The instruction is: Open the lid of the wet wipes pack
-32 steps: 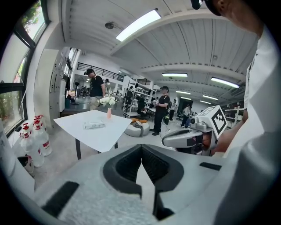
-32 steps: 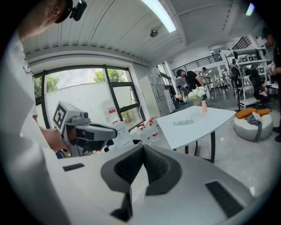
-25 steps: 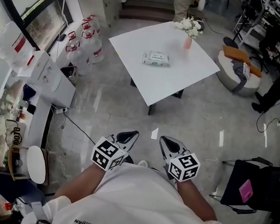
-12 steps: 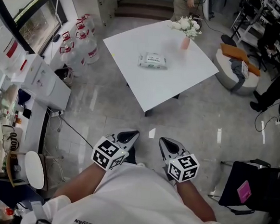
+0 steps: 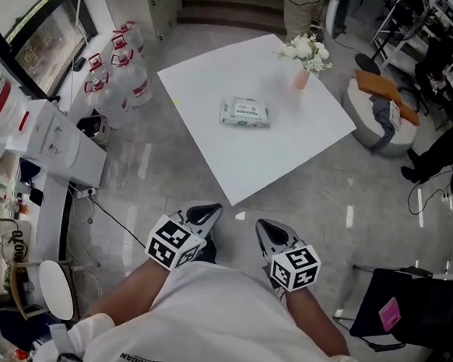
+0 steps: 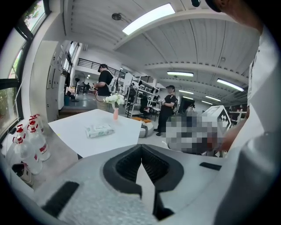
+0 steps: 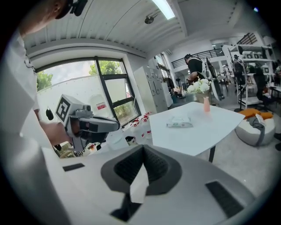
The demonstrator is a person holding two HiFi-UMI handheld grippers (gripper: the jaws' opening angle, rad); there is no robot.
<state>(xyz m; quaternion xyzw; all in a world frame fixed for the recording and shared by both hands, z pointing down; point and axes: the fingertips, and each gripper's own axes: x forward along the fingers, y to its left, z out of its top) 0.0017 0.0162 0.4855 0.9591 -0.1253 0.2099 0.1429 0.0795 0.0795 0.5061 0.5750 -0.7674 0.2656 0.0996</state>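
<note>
Head view: my left tool (image 5: 207, 210) and right tool (image 5: 263, 228) hang close to my chest over the grey floor (image 5: 172, 180). Both are well short of the white square worktop (image 5: 291, 154), whose near corner points at me. The flat white-and-green wet wipes pack (image 5: 245, 111) lies about mid-worktop, too small here for me to read its lid. A pink vase of white flowers (image 5: 301, 74) stands by the far right edge, apart from the pack. Clear water bottles with red caps (image 5: 113, 89) crowd the floor off the left corner, and a grey cushion seat (image 5: 375, 122) sits off the right corner.

Left gripper view: the jaws are pressed together with nothing between them. The pack shows far ahead on the worktop, with standing people (image 6: 105, 83) beyond it.

Right gripper view: these jaws are likewise fully together and empty.

My worry is that the pack looks light and lies loose. Pulling the lid with one tool alone could drag or flip the whole pack, so the other should pin it. A wide reach past it could tip the vase. Nothing blocks the approach except the bottles at the left.
</note>
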